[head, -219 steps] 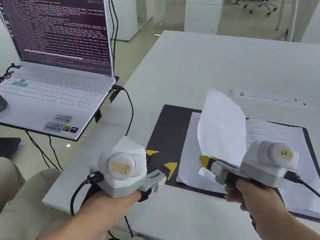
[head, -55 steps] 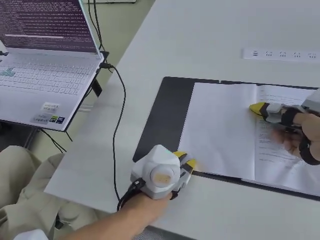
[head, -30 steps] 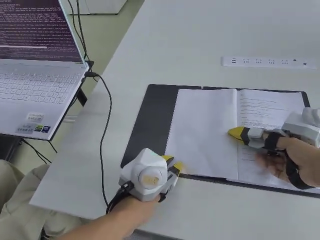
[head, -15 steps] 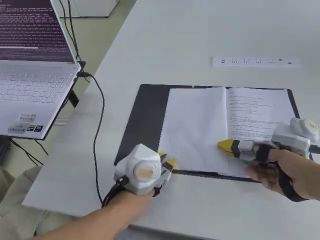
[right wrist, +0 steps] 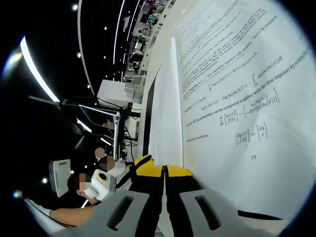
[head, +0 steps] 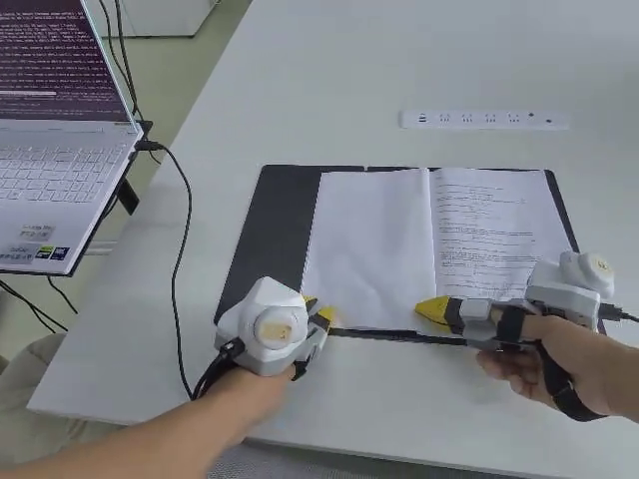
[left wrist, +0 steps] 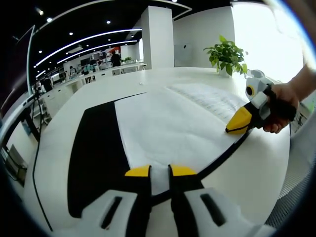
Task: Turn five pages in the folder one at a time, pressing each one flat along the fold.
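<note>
The black folder lies open on the white table, a blank page on its left half and a printed page on its right. My right gripper is shut with nothing in it. Its yellow tips rest at the near end of the fold, as the right gripper view shows. My left gripper sits at the blank page's near left corner. Its jaws stand a narrow gap apart over the paper's corner. The right gripper also appears in the left gripper view.
An open laptop stands off the table's left side, and its cable trails along the edge. A white power strip lies beyond the folder. The table's near edge runs just below both grippers.
The lifted page has been laid flat on the left half. My right gripper has slid down the fold from mid-page to the folder's near edge. The left gripper has stayed at the corner.
</note>
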Motion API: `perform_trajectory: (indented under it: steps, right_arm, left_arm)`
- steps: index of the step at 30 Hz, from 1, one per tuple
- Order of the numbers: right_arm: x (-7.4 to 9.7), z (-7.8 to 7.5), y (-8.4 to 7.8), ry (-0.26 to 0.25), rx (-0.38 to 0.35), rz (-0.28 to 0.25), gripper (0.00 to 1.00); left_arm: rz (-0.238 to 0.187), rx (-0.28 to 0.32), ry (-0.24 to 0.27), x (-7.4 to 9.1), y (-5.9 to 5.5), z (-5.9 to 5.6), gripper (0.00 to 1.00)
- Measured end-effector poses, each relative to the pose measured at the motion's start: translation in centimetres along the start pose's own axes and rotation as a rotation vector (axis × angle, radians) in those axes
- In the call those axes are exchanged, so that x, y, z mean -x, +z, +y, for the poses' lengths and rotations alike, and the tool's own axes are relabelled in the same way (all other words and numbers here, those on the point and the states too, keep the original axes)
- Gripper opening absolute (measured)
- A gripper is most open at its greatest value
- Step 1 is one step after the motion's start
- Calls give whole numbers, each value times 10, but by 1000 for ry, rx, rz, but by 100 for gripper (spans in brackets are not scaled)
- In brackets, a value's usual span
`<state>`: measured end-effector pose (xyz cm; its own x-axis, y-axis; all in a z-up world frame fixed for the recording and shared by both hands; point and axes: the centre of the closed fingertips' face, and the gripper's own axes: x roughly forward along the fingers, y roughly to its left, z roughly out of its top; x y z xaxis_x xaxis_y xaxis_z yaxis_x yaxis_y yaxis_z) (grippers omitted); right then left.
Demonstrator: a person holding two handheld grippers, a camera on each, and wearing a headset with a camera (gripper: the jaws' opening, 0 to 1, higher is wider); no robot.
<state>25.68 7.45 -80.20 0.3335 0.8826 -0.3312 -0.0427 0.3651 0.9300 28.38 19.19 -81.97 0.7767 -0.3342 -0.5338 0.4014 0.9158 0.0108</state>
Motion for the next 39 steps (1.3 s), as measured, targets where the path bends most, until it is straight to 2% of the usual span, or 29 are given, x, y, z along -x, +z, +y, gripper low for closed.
perform_trajectory:
  steps: [4, 7, 10, 12, 14, 17, 20, 21, 24, 25, 28, 31, 36, 39]
  right_arm:
    - [3, -1, -11, 5, -16, -5, 0]
    - [5, 1, -28, 2, -10, 34, 0]
    - [8, 6, -38, 5, 3, 51, 0]
    - [11, 9, -39, 4, 42, 41, 0]
    - [19, 8, -30, -46, 123, -16, 0]
    - [34, 19, -28, -51, 176, -50, 0]
    - [51, 19, -23, -108, 318, -80, 0]
    - [58, 18, -23, -150, 377, -94, 0]
    - [72, 24, -24, -162, 393, -126, 7]
    - [79, 23, -22, -189, 414, -146, 12]
    - [97, 22, -18, -261, 529, -162, 24]
    - [114, 20, -15, -326, 631, -160, 27]
    - [133, 32, -11, -340, 654, -229, 34]
    - [145, 37, -2, -383, 719, -267, 41]
  left_arm:
    - [1, -4, 2, 0, 0, 0, 12]
    - [7, -6, 3, 1, 0, 0, 12]
    - [12, 0, 4, 2, 1, -1, 12]
    - [19, 9, 7, 2, 2, -1, 12]
    - [40, 10, 13, 2, 3, -1, 12]
    - [86, -31, 3, 5, 2, -4, 11]
    - [100, -51, 6, 10, 3, -4, 11]
    - [100, -44, 8, 14, 4, -3, 12]
    - [83, -23, 2, 27, 12, -4, 15]
    - [78, -23, 3, 31, 16, -4, 17]
    - [33, 6, -9, 43, 31, -5, 19]
    - [19, 5, -11, 57, 40, -4, 22]
    - [-15, 3, -11, 76, 55, -5, 27]
    - [-37, -1, -13, 86, 63, -6, 33]
